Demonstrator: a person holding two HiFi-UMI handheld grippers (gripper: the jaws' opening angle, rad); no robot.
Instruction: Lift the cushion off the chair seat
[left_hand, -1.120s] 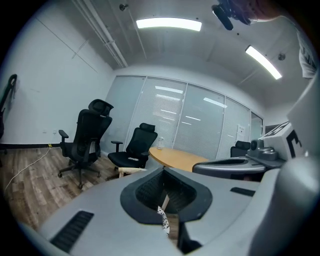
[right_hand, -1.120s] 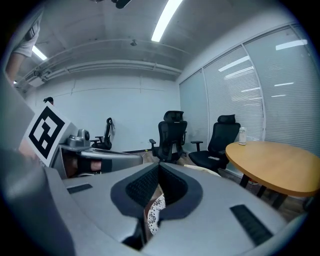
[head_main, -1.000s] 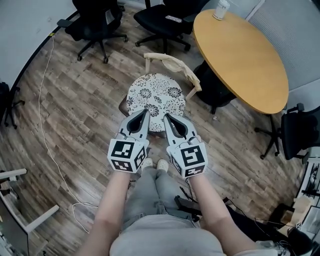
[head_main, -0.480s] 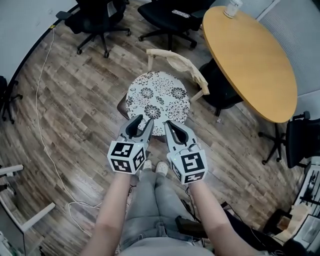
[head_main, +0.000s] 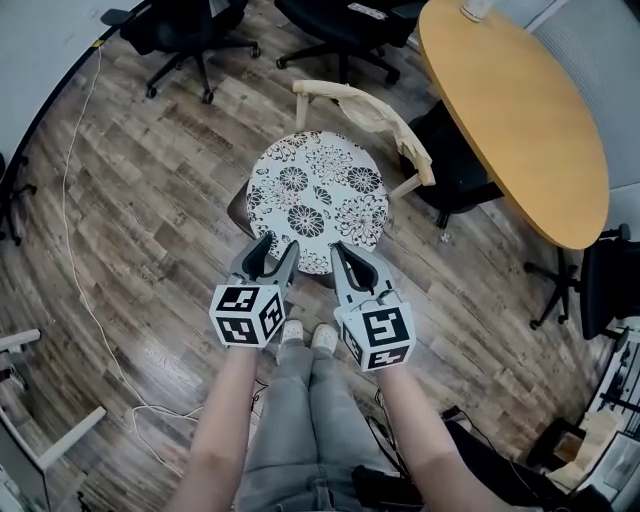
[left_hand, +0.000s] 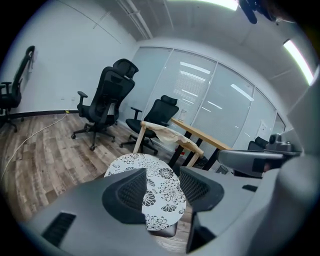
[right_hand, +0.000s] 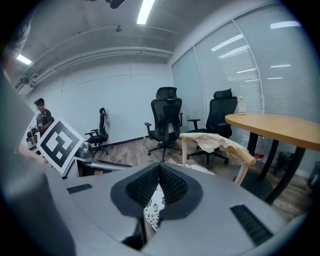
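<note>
— Head view: where is the cushion (head_main: 315, 195)?
— It lies flat on the seat of the wooden chair (head_main: 352, 102). Both grippers point at its near edge.
— And the left gripper (head_main: 277, 245)?
— Its jaws have just been opening and stand apart. Nothing is pinched; the cushion only shows beyond the gap.
— The right gripper (head_main: 337, 250)?
— Its fingers are pressed together at the tips, with nothing between them.

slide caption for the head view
Left tongs, jaws just opened and empty, and shut right tongs hover at the near edge of the patterned cushion on its wooden chair.
</note>
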